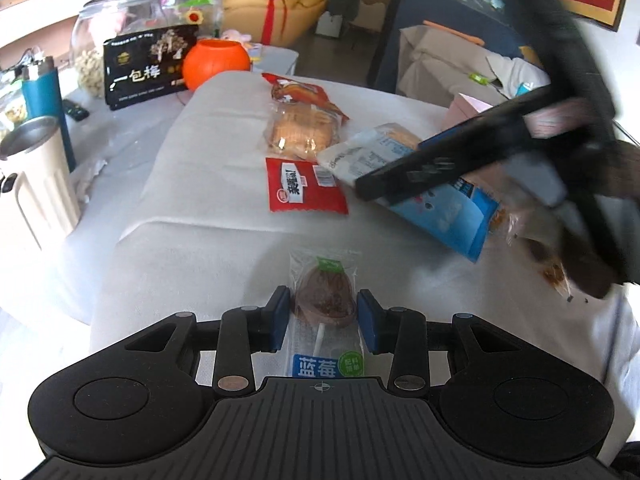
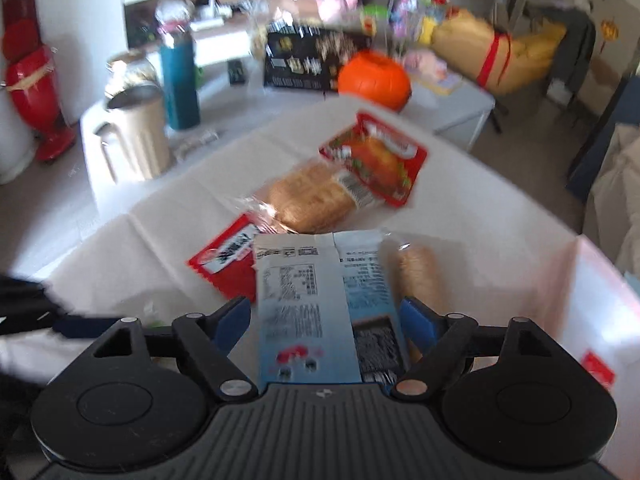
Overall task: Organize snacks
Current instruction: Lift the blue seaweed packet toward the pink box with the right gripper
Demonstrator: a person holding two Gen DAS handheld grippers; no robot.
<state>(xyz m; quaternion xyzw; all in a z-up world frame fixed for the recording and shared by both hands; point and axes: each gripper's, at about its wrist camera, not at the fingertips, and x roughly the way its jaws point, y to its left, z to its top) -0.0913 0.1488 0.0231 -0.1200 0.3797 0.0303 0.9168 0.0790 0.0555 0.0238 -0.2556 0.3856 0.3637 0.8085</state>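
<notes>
White cloth-covered table (image 1: pixel 192 184) was cluttered; little looked sorted. Your left gripper (image 1: pixel 323 318) pinched a clear-wrapped chocolate lollipop (image 1: pixel 325 300); your right gripper (image 2: pixel 326 322), spread wide, straddled a blue-and-white snack packet (image 2: pixel 320 300), grip uncertain.

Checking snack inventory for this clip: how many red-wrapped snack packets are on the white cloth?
2. A flat red packet lies mid-cloth beside the blue-white bag; a red packet with a roast picture lies farther back, against the bread. Others may be hidden.
</notes>
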